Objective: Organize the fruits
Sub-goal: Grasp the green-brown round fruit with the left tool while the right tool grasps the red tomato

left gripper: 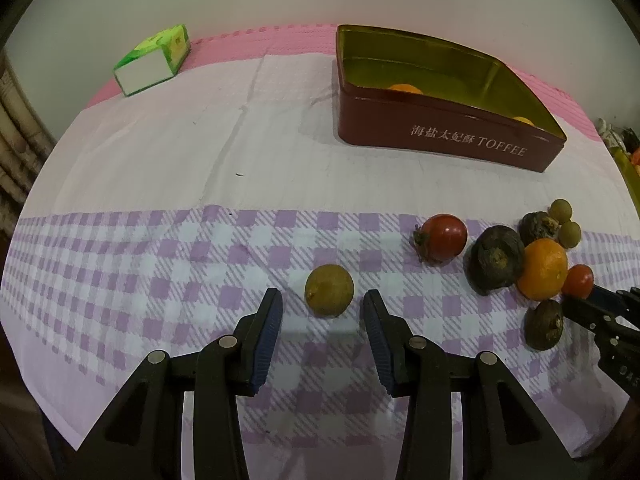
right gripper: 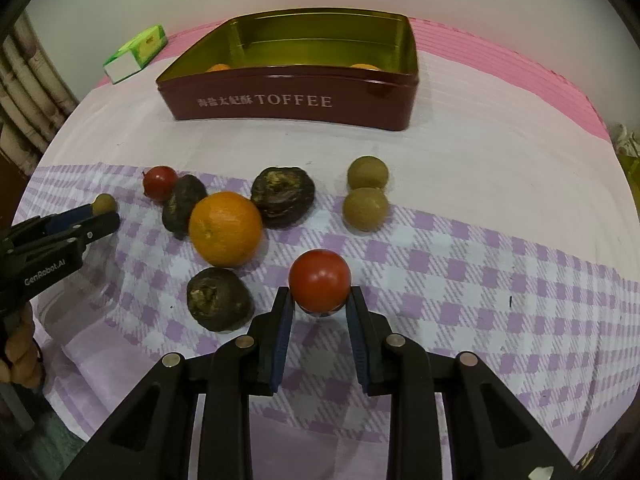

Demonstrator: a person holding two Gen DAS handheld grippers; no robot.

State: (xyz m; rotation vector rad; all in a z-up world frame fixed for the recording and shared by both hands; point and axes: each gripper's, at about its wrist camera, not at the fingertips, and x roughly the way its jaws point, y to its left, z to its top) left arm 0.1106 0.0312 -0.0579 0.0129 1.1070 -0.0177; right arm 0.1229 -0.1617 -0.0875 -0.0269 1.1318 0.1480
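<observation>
Where the checked lilac cloth (left gripper: 160, 264) meets pink matting, a green carton (left gripper: 154, 58) lies far left (print unreadable); the maroon tin (right gripper: 288, 100) reads "TOFFEE" after Chinese characters, oranges inside. Left gripper (left gripper: 322, 306), marked "GenRobot.AI", has its jaws apart about a brownish-green fruit (left gripper: 329, 295), untouched. Right gripper (right gripper: 320, 300) is clamped on a red tomato (right gripper: 320, 280). Pale wall behind.
</observation>
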